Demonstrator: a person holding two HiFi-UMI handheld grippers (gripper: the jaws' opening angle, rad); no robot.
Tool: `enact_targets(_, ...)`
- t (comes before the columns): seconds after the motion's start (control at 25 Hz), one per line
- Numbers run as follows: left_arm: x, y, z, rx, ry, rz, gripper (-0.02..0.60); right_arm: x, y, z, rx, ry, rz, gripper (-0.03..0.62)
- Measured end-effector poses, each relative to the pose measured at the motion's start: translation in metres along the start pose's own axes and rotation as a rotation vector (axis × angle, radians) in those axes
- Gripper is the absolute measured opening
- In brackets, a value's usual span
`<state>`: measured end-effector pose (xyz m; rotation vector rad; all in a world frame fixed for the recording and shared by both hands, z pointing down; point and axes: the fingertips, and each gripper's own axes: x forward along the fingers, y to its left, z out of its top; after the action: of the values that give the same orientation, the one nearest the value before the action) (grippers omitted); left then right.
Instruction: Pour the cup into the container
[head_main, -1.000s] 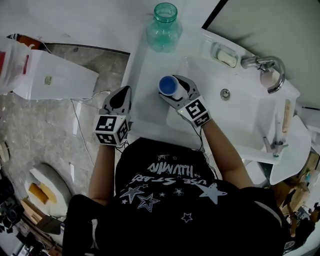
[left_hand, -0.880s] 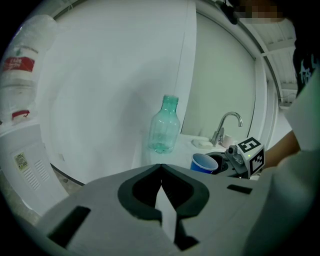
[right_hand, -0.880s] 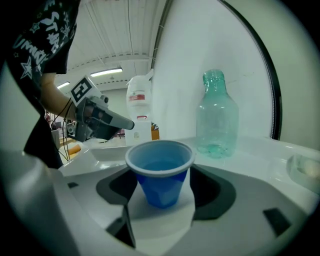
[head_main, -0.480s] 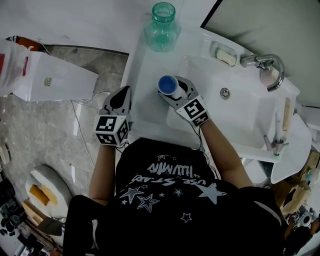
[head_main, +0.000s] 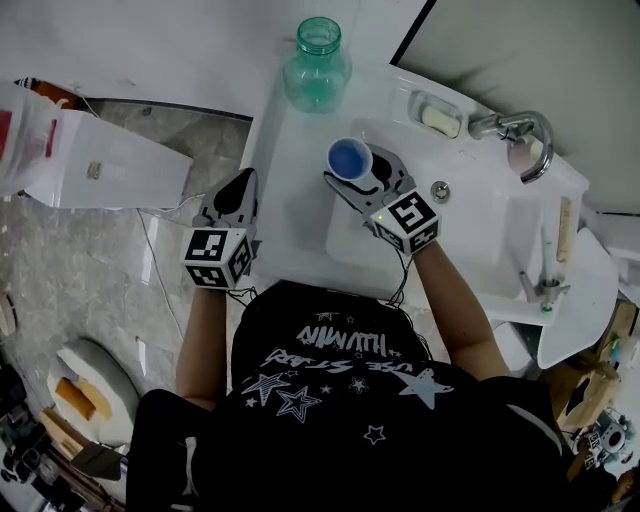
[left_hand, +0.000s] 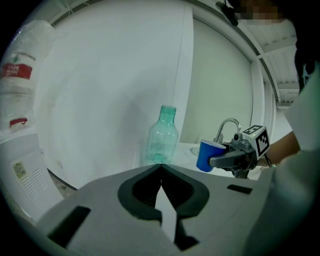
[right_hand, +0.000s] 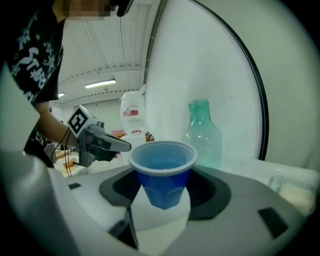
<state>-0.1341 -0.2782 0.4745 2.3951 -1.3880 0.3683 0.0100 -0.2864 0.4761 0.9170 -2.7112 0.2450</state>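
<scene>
A blue plastic cup (head_main: 350, 159) with liquid inside sits between the jaws of my right gripper (head_main: 353, 173), which has just been closing and is now shut on it. It hangs upright above the white counter (head_main: 290, 215), at the basin's left edge. The right gripper view shows the cup (right_hand: 164, 175) close up, the teal glass bottle (right_hand: 202, 135) standing behind it. That bottle (head_main: 317, 62), open-mouthed, stands at the counter's far end. My left gripper (head_main: 238, 195) hovers at the counter's left edge, shut and empty, its tips (left_hand: 161, 165) meeting; it looks towards the bottle (left_hand: 162, 142) and cup (left_hand: 209, 155).
To the right lies a white sink basin (head_main: 480, 235) with a chrome faucet (head_main: 515, 128), a drain (head_main: 440, 190) and a soap dish (head_main: 440, 115). A white box (head_main: 100, 160) stands on the floor at the left. A mirror or dark panel rises behind the sink.
My right gripper has lifted the blue cup off the counter and carried it a little towards the bottle. The left gripper has stayed where it was.
</scene>
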Motion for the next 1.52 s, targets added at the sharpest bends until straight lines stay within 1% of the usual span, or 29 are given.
enact_targets(0.32,0.008,-0.004,0.043,0.032,-0.057,-0.014,0.009,-0.016,-0.027,0.062,0.004,-0.018,-0.011,0.273)
enact_targets(0.56,0.018,0.002,0.076,0.017,-0.108,-0.017,0.009,-0.021,-0.045,0.102,0.01,-0.015,-0.012,0.273)
enact_targets(0.76,0.027,0.007,0.104,0.039,-0.128,-0.03,0.009,-0.02,-0.066,0.134,0.021,-0.017,-0.021,0.273)
enact_targets(0.96,0.039,0.012,0.127,0.04,-0.142,-0.04,0.009,-0.012,-0.081,0.156,0.033,0.039,0.02,0.275)
enact_targets(1.2,0.055,0.015,0.144,0.053,-0.161,-0.058,0.009,0.003,-0.098,0.171,-0.048,0.124,0.018,0.275)
enact_targets(1.4,0.067,0.017,0.156,0.062,-0.176,-0.062,0.009,0.014,-0.118,0.171,-0.171,0.199,-0.047,0.272)
enact_targets(1.52,0.071,0.02,0.161,0.059,-0.185,-0.064,0.009,0.018,-0.126,0.171,-0.22,0.224,-0.077,0.27)
